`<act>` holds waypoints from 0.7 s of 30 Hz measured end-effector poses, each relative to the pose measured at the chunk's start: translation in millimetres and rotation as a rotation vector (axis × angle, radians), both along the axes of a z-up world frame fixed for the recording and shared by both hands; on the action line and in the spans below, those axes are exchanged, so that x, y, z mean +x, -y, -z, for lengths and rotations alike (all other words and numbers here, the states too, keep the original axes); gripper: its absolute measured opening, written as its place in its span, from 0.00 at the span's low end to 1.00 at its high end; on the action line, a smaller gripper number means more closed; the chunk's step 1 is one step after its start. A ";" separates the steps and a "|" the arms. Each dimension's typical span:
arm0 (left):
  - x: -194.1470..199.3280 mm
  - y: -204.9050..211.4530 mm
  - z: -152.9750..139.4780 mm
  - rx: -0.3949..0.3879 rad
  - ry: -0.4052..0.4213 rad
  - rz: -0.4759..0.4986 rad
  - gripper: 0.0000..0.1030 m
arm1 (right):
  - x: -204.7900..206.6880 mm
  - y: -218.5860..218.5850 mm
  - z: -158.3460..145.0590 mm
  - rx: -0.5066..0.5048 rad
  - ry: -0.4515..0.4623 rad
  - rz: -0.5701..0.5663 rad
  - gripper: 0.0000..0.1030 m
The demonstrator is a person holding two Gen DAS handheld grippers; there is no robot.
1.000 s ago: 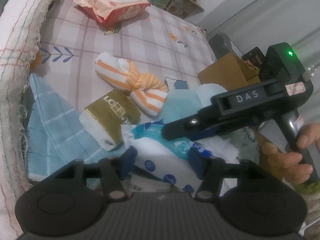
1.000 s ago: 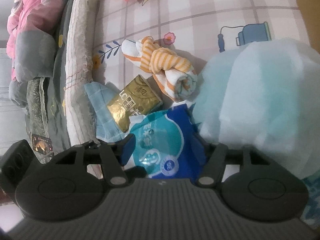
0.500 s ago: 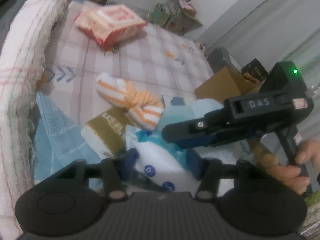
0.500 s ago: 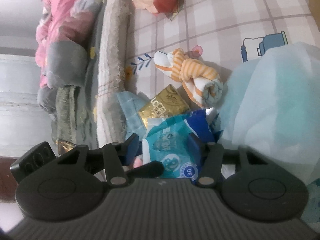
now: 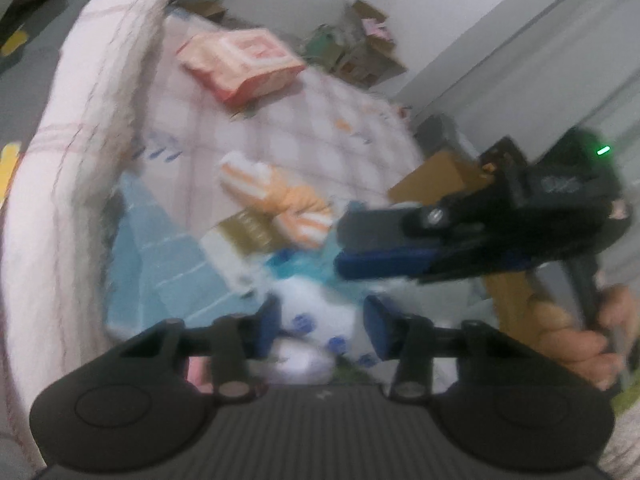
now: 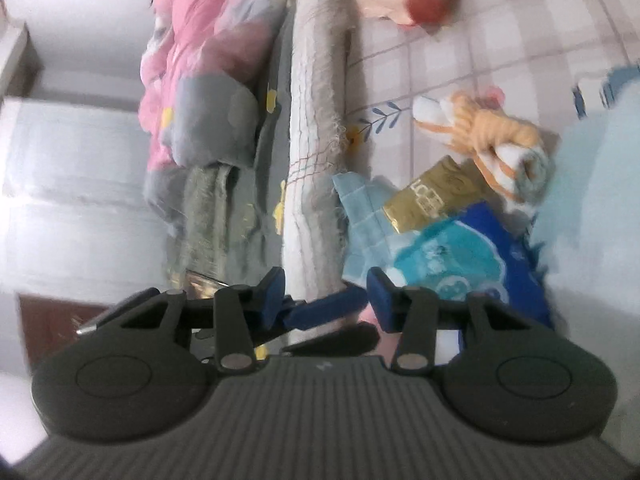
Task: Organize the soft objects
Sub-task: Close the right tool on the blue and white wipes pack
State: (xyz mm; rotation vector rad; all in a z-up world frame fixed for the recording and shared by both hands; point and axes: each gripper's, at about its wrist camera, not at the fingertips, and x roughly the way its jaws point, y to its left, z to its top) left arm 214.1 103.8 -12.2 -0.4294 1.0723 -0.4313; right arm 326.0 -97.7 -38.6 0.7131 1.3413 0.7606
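A blue and white tissue pack (image 5: 316, 312) lies on the bed between the fingers of my left gripper (image 5: 322, 320), which looks shut on its near end. It also shows in the right wrist view (image 6: 460, 256). My right gripper (image 6: 326, 300) is open and empty, to the left of the pack; it shows from the side in the left wrist view (image 5: 384, 244). A gold tissue pack (image 5: 248, 240) and a knotted orange-striped towel (image 5: 280, 196) lie just beyond. Both views are blurred.
A light blue cloth (image 5: 160, 256) lies at the left against a rolled white blanket (image 5: 80, 160). A red and pink wipes pack (image 5: 240, 64) sits far back. A pale blue bag (image 6: 592, 200) is on the right. A cardboard box (image 5: 436, 180) stands beside the bed.
Both grippers have pulled back and tilted up. The right gripper has come off the blue and white pack and swung left. The left gripper's fingers have narrowed on the pack.
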 end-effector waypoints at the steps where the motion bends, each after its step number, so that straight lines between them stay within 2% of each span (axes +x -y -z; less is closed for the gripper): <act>1: 0.4 0.3 3.7 0.015 -0.015 -0.006 0.44 | 0.9 -3.3 -0.7 -0.005 0.009 -0.001 0.43; 6: -1.6 2.1 2.3 0.018 0.003 0.013 0.44 | 7.8 5.3 -12.9 -0.040 0.072 0.033 0.45; 9: 1.1 6.7 0.2 0.015 0.002 0.026 0.55 | 10.0 12.6 -11.7 -0.141 0.090 0.022 0.48; 13: 10.0 18.6 7.5 0.021 -0.036 0.040 0.63 | 17.5 14.4 10.3 -0.286 0.012 0.004 0.51; 16: 20.3 23.7 14.9 0.012 -0.074 0.037 0.64 | 24.4 12.5 27.9 -0.359 -0.052 -0.019 0.54; 18: 25.7 26.7 19.7 0.033 -0.082 0.033 0.66 | 29.3 10.8 35.3 -0.367 -0.073 -0.039 0.59; 21: 32.5 27.1 28.1 0.017 -0.115 0.028 0.67 | 36.9 6.4 42.5 -0.355 -0.112 -0.064 0.63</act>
